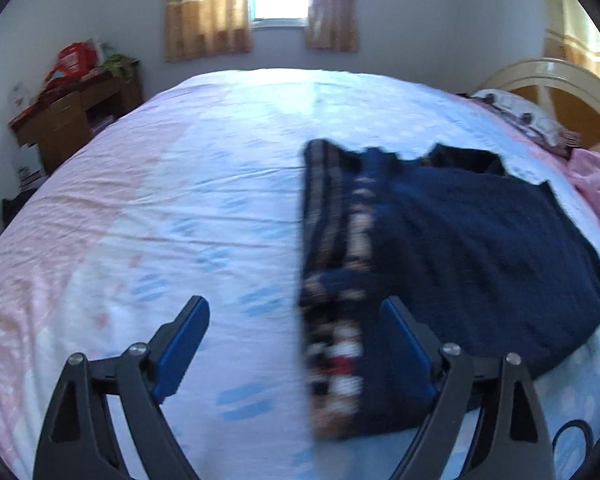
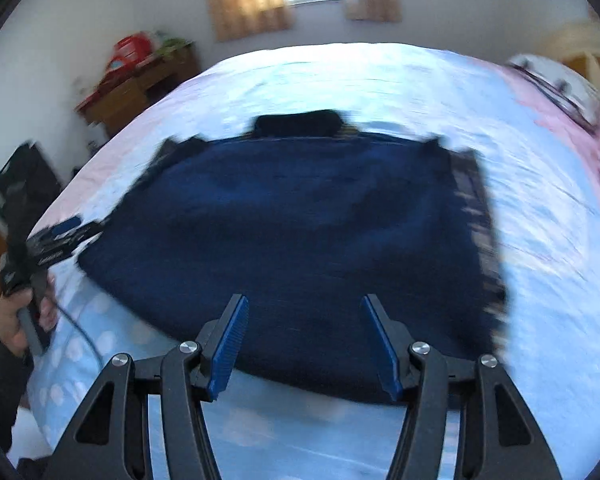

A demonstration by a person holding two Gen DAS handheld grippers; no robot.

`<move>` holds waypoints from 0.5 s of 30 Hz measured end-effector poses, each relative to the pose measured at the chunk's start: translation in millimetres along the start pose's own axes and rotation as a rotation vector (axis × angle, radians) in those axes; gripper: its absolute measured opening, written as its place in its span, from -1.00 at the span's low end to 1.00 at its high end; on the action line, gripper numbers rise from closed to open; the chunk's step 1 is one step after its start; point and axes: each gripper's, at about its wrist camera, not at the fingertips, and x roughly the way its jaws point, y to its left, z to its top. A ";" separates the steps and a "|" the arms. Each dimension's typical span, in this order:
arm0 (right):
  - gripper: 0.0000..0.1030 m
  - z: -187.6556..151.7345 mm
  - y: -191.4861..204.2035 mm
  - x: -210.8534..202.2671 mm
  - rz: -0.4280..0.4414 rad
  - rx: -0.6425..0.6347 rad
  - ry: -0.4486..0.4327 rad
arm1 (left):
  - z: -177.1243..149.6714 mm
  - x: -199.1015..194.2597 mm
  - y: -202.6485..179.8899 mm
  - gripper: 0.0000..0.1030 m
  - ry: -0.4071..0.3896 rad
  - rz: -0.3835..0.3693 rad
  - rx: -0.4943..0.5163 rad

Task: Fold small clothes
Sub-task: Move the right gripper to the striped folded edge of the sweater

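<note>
A navy knitted sweater (image 2: 300,216) lies flat on the bed, its sleeves folded in over the sides as patterned strips. In the left wrist view the sweater (image 1: 460,248) lies to the right, with a patterned sleeve strip (image 1: 340,280) along its left edge. My left gripper (image 1: 296,308) is open and empty above that left edge. It also shows in the right wrist view (image 2: 60,236) at the sweater's left edge, held by a hand. My right gripper (image 2: 302,304) is open and empty above the sweater's near hem.
The bed has a pale blue and pink sheet (image 1: 160,208). A wooden desk (image 1: 76,116) with clutter stands at the far left. A pillow (image 1: 528,116) and a headboard (image 1: 560,84) are at the right. A black cable (image 1: 580,432) lies by the near right.
</note>
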 end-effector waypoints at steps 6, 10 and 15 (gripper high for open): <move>0.15 12.6 84.2 41.3 0.024 -0.197 -0.003 | -9.4 -5.9 26.9 0.75 0.013 0.003 -0.023; 0.15 16.4 119.3 61.6 0.004 -0.285 -0.006 | -16.4 -9.6 43.3 0.75 0.027 0.004 -0.032; 0.15 27.5 145.5 84.7 -0.060 -0.359 -0.024 | -22.6 -16.1 61.1 0.76 0.029 0.011 -0.043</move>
